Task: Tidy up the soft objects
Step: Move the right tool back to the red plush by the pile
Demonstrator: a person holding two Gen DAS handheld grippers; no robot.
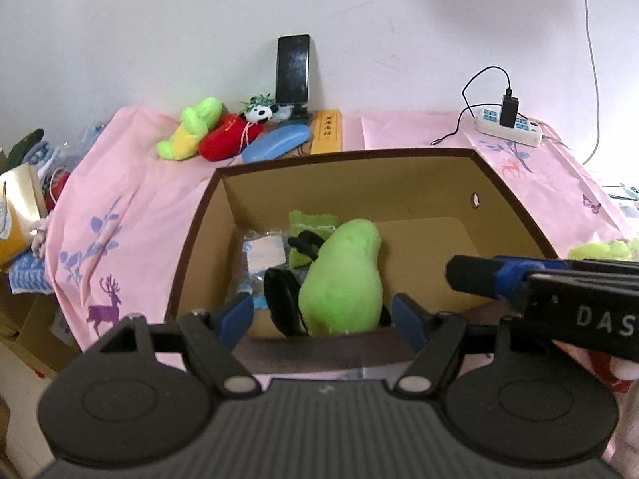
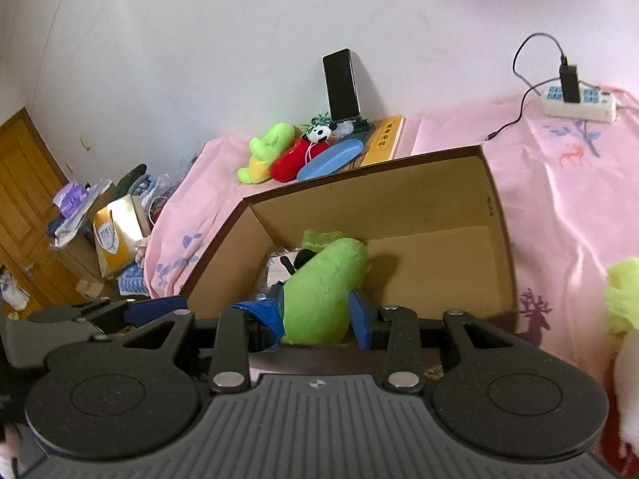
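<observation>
Green plush toy point(image 1: 339, 275): left wrist view, in the cardboard box point(image 1: 503, 187), long axis running from the near wall up toward the far wall, narrow end away.
Left gripper point(image 1: 323, 315): jaws wide, empty, at the box's near edge.
Green plush toy point(image 2: 323, 291): right wrist view, tilted, narrow end up-right.
Right gripper point(image 2: 319, 315): jaws closed against the toy's wide end.
Cloth point(image 2: 559, 215): pink, under the box.
</observation>
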